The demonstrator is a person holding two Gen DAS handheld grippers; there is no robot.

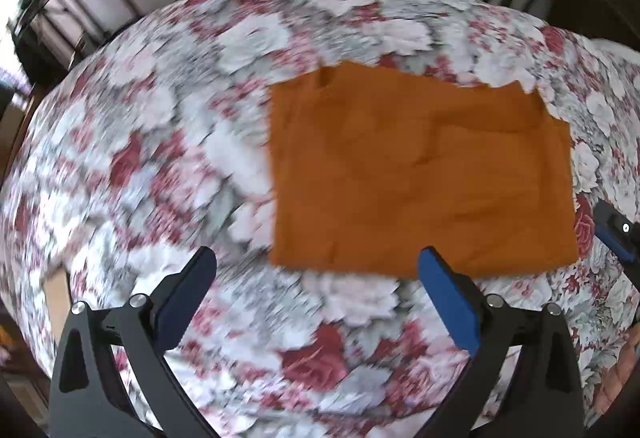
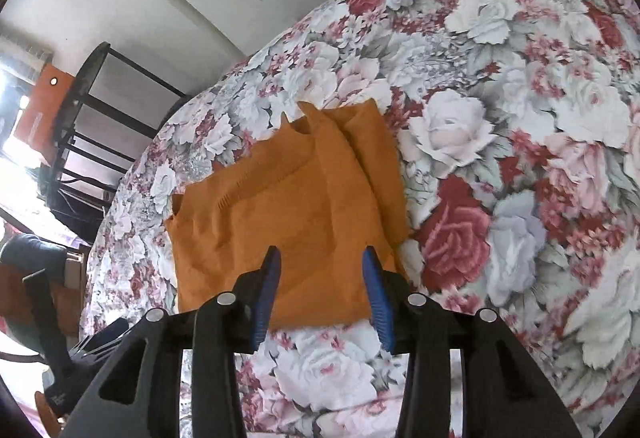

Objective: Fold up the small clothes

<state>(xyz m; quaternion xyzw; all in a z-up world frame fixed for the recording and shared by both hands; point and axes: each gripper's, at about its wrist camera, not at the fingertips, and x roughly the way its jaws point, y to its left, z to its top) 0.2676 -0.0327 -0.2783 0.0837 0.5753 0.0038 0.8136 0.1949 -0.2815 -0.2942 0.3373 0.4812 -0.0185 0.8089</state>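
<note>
Looking down the left wrist view, the left gripper (image 1: 316, 270) hangs wide apart and empty above the bedspread (image 1: 160, 142), the orange garment (image 1: 420, 174) lying folded toward its far right corner; in the right wrist view, the right gripper (image 2: 320, 256) stands released over the garment's near edge, nothing pinched; I judge one fold done, the next needing a fresh edge grasp.
</note>
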